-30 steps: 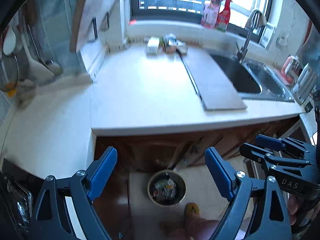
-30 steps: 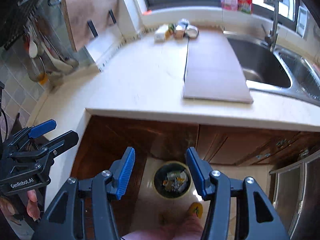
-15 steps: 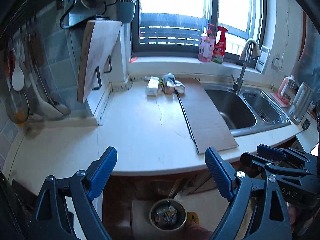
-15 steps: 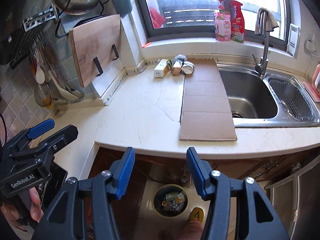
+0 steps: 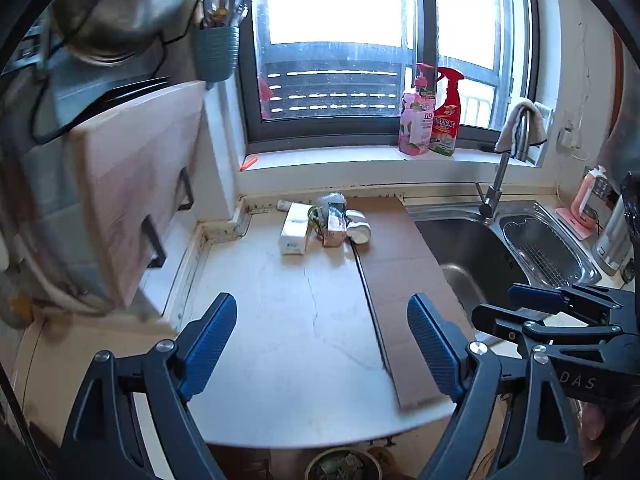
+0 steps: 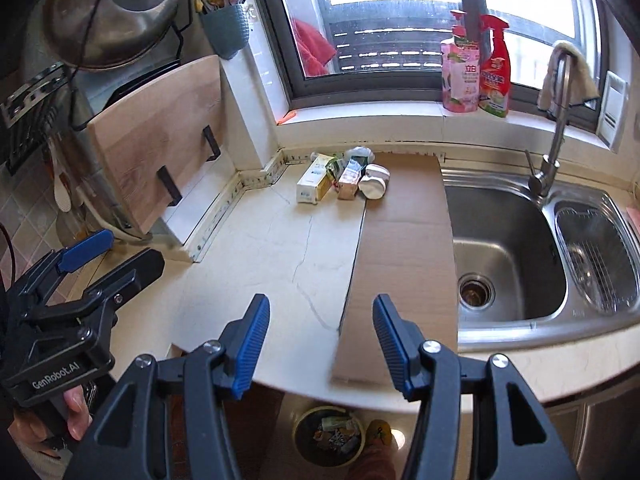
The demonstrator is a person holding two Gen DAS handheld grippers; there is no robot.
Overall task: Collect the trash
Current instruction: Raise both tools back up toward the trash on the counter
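Stock on the tabletop (image 6: 248,264), well ahead of both tongs, against the back wall under the window:

- White carton (image 6: 314,179), lying flat, leftmost of the cluster. Probably light, thin card, crushable; take across its narrow width.
- Green wrapper (image 6: 335,168), wedged between the two cartons. Soft, crinkly, likely slippery; pinch a bunched fold.
- Pink carton (image 6: 349,184), upright or leaning, touching the wrapper. Probably empty and light, may tip when nudged; grip the flat sides low down.
- White cup (image 6: 374,186), on its side, just right of the pink carton, at the far end of the cardboard sheet (image 6: 404,248). Rolls easily; close over its rim and wall.
- Cardboard sheet: stiff, flat, hard to lift from above; take it by the edge overhanging nearest the tongs.

Left tongs (image 5: 320,344): wide apart, having just narrowed slightly, nothing between them.
Right tongs (image 6: 320,344): about half spread, empty.

Bin (image 6: 330,436): on the floor below the tongs, already holding scraps.
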